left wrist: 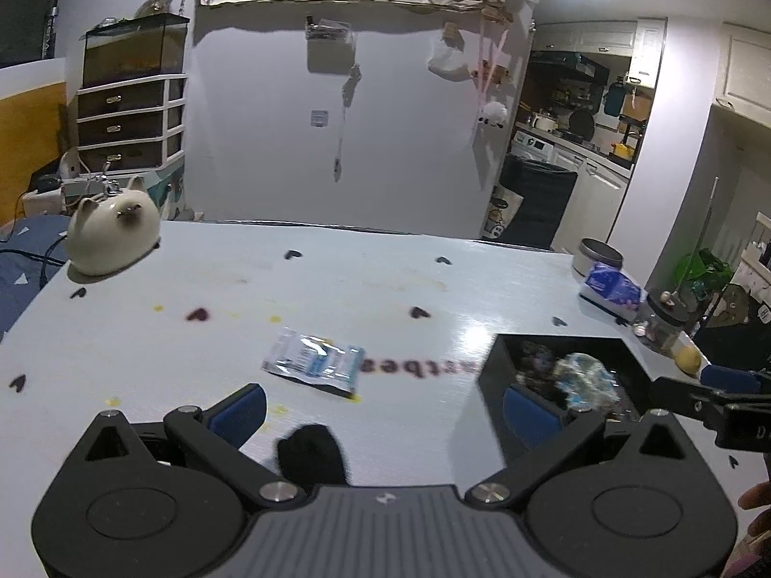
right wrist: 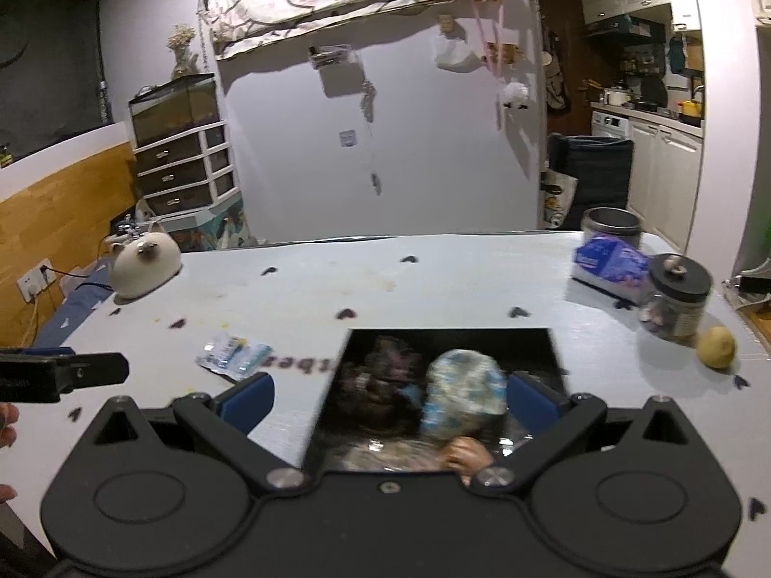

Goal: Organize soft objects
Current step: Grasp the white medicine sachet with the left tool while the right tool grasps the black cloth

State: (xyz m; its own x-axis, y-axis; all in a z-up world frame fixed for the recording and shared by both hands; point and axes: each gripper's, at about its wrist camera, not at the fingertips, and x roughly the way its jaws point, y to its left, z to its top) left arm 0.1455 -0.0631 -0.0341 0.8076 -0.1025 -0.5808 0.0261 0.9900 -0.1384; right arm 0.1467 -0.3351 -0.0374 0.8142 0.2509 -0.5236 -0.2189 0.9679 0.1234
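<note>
A flat blue-and-white soft packet lies on the white table, just ahead of my open, empty left gripper. It also shows in the right wrist view, left of a black bin. The bin holds a crumpled blue-white pack and other soft items. My right gripper is open and empty, held over the bin's near-left part. A small black object lies under the left gripper.
A cream cat-shaped figure stands at the far left of the table. At the far right are a tissue pack, a round tin, a lidded jar and a yellow lemon.
</note>
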